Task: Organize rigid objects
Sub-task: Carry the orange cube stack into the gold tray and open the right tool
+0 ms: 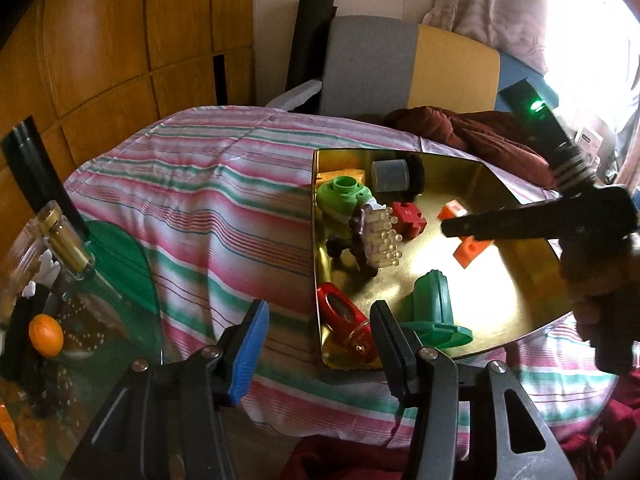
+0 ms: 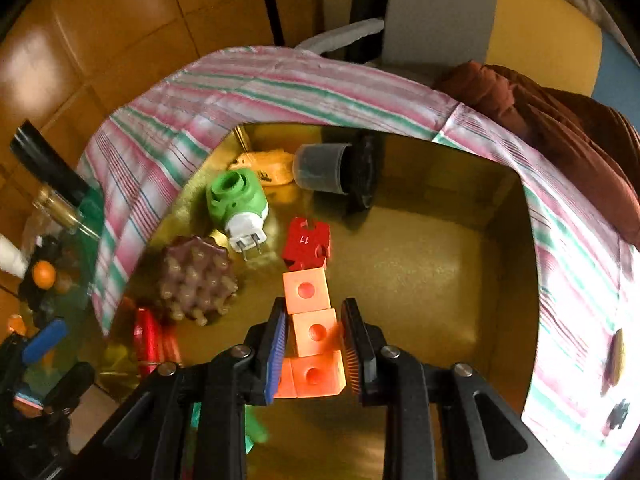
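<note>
Your right gripper (image 2: pixel 314 344) pinches the orange block strip (image 2: pixel 312 328) low over the gold tray (image 2: pixel 420 280); release it crooked and it may knock the red block (image 2: pixel 306 242). Your left gripper (image 1: pixel 316 344) hangs spread at the tray's near-left corner, holding nothing.
</note>
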The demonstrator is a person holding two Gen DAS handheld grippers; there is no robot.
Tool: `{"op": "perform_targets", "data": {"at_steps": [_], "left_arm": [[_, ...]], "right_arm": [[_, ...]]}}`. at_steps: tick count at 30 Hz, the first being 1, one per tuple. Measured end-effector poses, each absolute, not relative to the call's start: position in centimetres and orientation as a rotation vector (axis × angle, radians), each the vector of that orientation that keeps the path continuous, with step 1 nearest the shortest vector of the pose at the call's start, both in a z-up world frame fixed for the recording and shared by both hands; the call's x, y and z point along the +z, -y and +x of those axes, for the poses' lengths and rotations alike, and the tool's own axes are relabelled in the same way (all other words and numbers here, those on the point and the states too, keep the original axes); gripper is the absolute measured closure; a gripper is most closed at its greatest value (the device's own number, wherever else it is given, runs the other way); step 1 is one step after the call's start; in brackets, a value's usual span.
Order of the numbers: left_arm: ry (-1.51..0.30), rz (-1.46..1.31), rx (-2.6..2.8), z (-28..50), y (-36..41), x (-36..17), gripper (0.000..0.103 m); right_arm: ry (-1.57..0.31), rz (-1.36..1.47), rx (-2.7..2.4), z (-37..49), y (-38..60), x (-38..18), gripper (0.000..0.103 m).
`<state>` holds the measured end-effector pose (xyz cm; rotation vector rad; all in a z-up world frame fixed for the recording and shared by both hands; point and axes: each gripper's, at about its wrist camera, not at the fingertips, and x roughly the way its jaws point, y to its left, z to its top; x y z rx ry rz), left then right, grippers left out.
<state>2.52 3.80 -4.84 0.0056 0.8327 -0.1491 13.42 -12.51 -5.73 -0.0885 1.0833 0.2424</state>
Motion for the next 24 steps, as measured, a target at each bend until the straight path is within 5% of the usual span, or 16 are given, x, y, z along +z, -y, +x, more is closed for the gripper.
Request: {"op": "perform_targets", "data": {"at_steps": [24], "left_arm": [[-0.836, 0.039, -0.153, 2.3, -2.6, -4.8, 0.049]], "right_arm": [[-1.11, 0.047, 0.234, 13.6, 13.7, -7.1, 0.071]]}}
